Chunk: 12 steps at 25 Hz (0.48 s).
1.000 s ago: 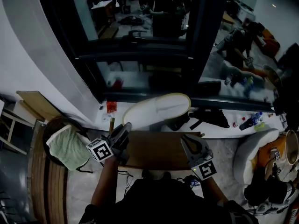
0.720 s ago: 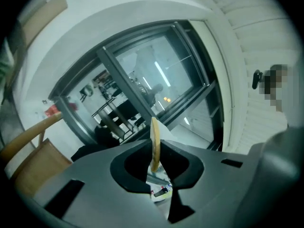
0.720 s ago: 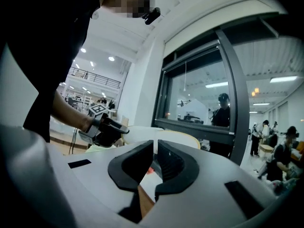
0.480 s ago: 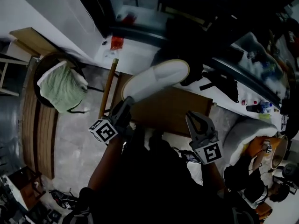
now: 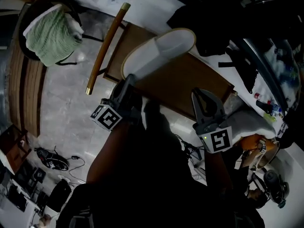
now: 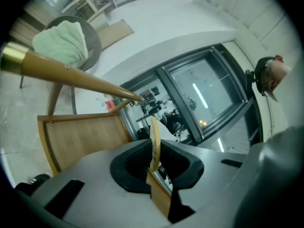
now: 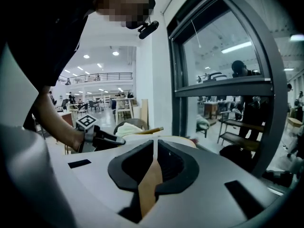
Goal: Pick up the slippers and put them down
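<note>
Both your grippers are clamped shut: the left gripper (image 5: 129,80) on the tan rim of a white slipper (image 5: 159,51), the right gripper (image 5: 198,94) on a second slipper (image 7: 154,172) (seen edge-on). Pickup looks done; what's left is setting them down, perhaps on the wooden table (image 5: 190,82) below.

The person is wearing a dark top (image 5: 161,175) that is leaving the forearms bare. The left claw (image 5: 128,82) and right claw (image 5: 199,94) are showing smooth grey moulded shells, with black padded linings curving round the jaws and dark rectangular slots on top. The left cube (image 5: 105,117) and right cube (image 5: 216,139) are white, carrying black square markers. A small green light (image 5: 205,137) is glowing beside the right cube.
</note>
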Tool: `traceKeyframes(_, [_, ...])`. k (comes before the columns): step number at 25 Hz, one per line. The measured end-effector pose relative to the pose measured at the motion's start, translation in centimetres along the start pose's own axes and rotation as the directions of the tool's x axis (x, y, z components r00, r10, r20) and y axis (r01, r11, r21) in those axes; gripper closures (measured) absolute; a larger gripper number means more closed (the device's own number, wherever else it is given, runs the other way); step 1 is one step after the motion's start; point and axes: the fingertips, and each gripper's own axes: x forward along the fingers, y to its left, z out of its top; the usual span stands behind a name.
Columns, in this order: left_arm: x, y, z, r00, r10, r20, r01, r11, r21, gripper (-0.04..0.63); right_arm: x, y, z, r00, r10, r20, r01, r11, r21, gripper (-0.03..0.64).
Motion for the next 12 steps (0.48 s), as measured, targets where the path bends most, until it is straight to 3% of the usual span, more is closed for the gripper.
traceKeyframes(7, [-2.0,6.3,-2.9,0.993,0.108,0.043,-0.104,0.991,-0.079,0.54,5.5,2.3,-3.4,0.996,0.09,0.01,-0.09,0.996,-0.011,0.581])
traceKeyframes(12, [-2.6,8.1,-3.8,0.988,0.135,0.079,-0.125,0.985,-0.119,0.54,8.2,3.2,-6.6,0.99,0.141,-0.022,-0.142,0.989,-0.039,0.58])
